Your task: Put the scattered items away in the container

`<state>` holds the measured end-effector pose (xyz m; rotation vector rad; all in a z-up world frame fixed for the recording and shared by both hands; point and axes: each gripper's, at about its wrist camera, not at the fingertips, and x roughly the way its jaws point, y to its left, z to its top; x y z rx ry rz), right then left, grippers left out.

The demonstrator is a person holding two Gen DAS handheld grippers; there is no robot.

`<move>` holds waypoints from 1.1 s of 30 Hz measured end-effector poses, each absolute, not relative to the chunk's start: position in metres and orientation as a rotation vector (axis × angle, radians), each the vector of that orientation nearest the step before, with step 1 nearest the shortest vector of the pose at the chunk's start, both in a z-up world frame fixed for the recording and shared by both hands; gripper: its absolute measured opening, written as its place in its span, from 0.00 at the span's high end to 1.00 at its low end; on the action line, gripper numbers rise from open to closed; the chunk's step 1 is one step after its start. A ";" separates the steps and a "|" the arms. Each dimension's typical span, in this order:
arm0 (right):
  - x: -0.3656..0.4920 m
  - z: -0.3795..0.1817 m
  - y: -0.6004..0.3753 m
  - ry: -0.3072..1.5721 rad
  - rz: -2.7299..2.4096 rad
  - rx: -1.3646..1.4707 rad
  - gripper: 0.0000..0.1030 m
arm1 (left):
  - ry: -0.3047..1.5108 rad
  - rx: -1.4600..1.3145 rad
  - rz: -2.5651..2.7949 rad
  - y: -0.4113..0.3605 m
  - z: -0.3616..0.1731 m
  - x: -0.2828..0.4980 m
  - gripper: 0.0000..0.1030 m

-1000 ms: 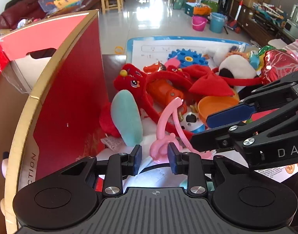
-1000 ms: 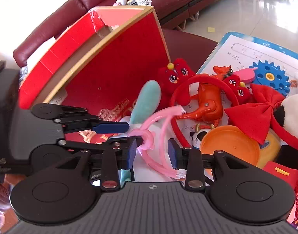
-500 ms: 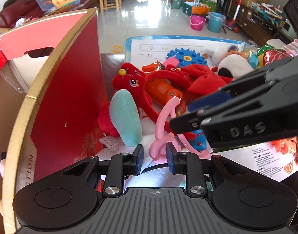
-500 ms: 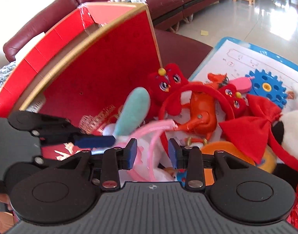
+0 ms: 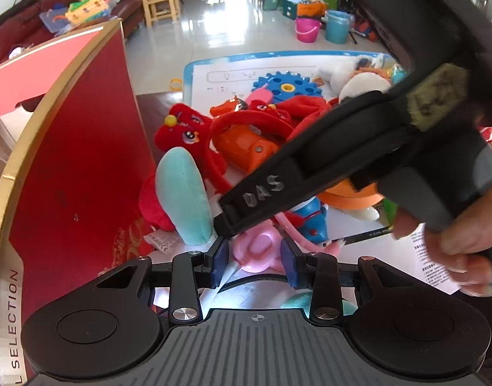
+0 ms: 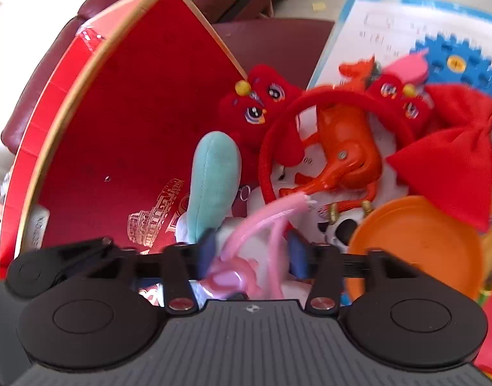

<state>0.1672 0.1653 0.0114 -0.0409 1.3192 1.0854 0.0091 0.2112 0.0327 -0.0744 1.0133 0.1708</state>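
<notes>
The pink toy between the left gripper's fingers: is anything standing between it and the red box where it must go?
The pink toy lies low beside the red box, whose upright wall stands between them. The teal plush ear leans just left of the toy, and the right gripper crosses above it.

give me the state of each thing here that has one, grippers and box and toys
left gripper: open, jaws either side of the pink toy
right gripper: open, blurred, also around the pink toy
pink toy: on the pile, between both pairs of jaws
red box: open, flap standing up
orange horse: lying on its side
red headband: lying over the horse
orange bowl: upside down
</notes>
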 end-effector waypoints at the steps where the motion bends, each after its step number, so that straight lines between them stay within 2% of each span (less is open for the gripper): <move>1: 0.166 0.011 0.165 1.315 1.088 -0.036 0.60 | 1.013 -0.076 0.176 0.212 0.034 0.008 0.52; 8: 0.185 0.015 0.140 1.300 1.024 0.056 0.61 | 0.980 -0.153 0.277 0.224 0.054 -0.025 0.53; 12: 0.192 0.016 0.126 1.306 0.996 0.131 0.61 | 1.036 -0.154 0.297 0.221 0.042 -0.037 0.53; 14: 0.194 0.018 0.119 1.301 0.968 0.141 0.61 | 1.059 -0.128 0.326 0.220 0.034 -0.034 0.59; 15: 0.196 0.018 0.115 1.305 0.963 0.156 0.61 | 1.055 -0.119 0.334 0.219 0.032 -0.034 0.57; 16: 0.197 0.019 0.110 1.306 0.957 0.165 0.61 | 1.051 -0.115 0.336 0.218 0.032 -0.032 0.60; 17: 0.198 0.020 0.105 1.305 0.952 0.172 0.61 | 1.050 -0.111 0.334 0.217 0.031 -0.029 0.74; 19: 0.199 0.023 0.096 1.300 0.953 0.196 0.61 | 1.052 -0.092 0.327 0.213 0.030 -0.025 0.90; 22: 0.197 0.030 0.088 1.260 0.951 0.155 0.61 | 1.040 -0.028 0.330 0.198 0.035 -0.024 0.91; 24: 0.194 0.034 0.084 1.217 0.935 0.071 0.52 | 1.021 -0.023 0.313 0.194 0.042 -0.025 0.91; 26: 0.189 0.040 0.077 1.158 0.938 0.020 0.47 | 1.002 -0.026 0.298 0.194 0.048 -0.023 0.91; 33: 0.175 0.067 0.067 0.951 0.987 -0.120 0.49 | 0.990 -0.016 0.253 0.194 0.052 -0.008 0.90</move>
